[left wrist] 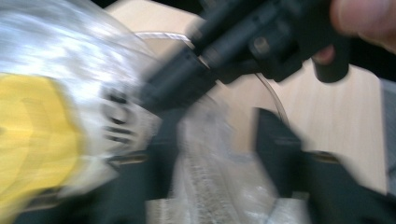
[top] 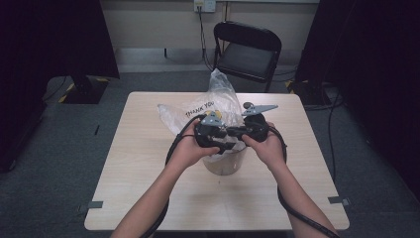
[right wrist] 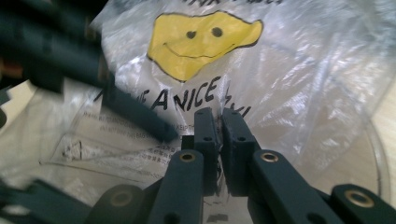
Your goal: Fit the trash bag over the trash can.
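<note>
A clear plastic bag [top: 218,101] printed "THANK YOU" with a yellow smiley [right wrist: 201,42] stands in a clear round tub [top: 225,163] at the table's middle. Both grippers meet at the bag's near side above the tub. My right gripper [right wrist: 220,140] has its jaws pressed together on a fold of the bag's film [right wrist: 289,84]. My left gripper [left wrist: 217,154] is open, its jaws apart with crumpled film [left wrist: 205,177] lying between them, untouched by the pads. The right gripper [left wrist: 187,88] crosses just beyond the left jaws. In the high view the left gripper [top: 225,144] and right gripper [top: 235,133] almost touch.
The light wooden table [top: 148,148] has bare room on every side of the tub. A black folding chair [top: 247,49] stands behind the far edge. Cables trail from both grippers off the near edge. Dark curtains flank the room.
</note>
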Action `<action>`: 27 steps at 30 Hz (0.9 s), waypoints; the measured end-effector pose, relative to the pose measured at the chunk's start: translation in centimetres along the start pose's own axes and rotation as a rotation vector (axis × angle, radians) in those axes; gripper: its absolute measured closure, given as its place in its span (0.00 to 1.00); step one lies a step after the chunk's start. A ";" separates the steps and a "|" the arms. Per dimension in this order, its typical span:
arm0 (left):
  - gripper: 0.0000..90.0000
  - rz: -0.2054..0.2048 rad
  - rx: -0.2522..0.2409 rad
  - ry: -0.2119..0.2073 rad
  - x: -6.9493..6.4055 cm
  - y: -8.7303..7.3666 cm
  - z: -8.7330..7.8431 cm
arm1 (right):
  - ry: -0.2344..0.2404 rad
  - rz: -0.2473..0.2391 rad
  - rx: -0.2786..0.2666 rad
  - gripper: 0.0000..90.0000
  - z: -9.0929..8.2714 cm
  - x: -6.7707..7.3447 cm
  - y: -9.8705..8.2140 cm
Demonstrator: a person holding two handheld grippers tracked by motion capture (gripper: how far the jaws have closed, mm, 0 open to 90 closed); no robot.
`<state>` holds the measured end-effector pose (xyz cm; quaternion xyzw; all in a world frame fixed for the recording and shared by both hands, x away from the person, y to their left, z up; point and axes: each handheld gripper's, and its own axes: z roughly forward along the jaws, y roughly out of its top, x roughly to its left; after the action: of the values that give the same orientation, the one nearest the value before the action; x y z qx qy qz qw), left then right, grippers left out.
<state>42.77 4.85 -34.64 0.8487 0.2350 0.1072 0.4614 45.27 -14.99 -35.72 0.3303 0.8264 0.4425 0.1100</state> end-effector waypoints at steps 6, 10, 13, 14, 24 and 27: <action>0.36 -0.049 -0.045 0.109 1.2 -0.3 -3.6 | -0.014 -0.023 0.034 1.00 0.0 0.6 -0.2; 0.36 -0.073 -0.047 0.132 2.0 -1.5 -5.1 | -0.045 -0.048 0.060 1.00 -0.2 0.7 -0.2; 0.36 -0.088 -0.063 0.138 2.3 -2.5 -6.0 | -0.064 -0.049 0.082 1.00 -0.1 0.6 -0.4; 0.36 -0.089 -0.070 0.136 2.3 -2.8 -6.3 | -0.066 -0.035 0.083 1.00 -0.1 0.7 -0.5; 0.36 -0.148 -0.160 0.115 2.7 -7.1 -8.2 | -0.044 -0.041 0.070 0.99 0.2 0.8 -0.6; 0.35 -0.138 -0.160 0.104 2.7 -7.4 -7.9 | -0.041 -0.042 0.067 0.99 0.2 0.8 -0.7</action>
<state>39.80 15.41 -36.55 0.7842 0.3072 0.1375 0.5213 44.49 -14.62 -36.30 0.3254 0.8450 0.4054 0.1251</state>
